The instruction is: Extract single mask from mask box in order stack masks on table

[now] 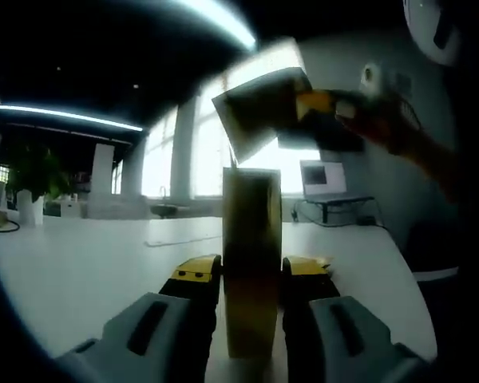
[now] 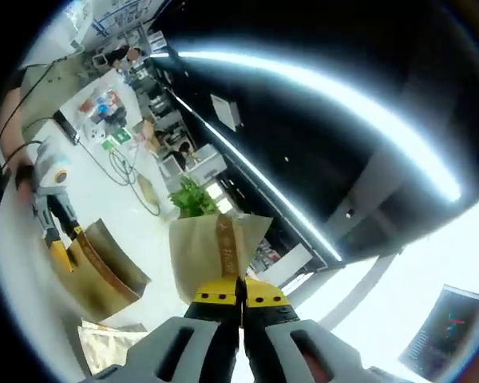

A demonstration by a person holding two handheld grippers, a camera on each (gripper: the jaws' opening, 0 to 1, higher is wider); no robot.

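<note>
Right gripper view: fingers (image 2: 241, 302) pinch thin pale mask (image 2: 215, 251).

Motion-blurred in left gripper view: mask (image 1: 265, 110) and right gripper (image 1: 347, 108). Mask box (image 1: 251, 271) base hidden between jaws.

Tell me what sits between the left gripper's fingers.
In the left gripper view, the mask box stands upright between the left gripper fingers, gripped on both sides above the white table.

Each claw (image 1: 253, 275) (image 2: 240, 299) looks alike — grey moulded arms, black inner faces, yellow tips.
</note>
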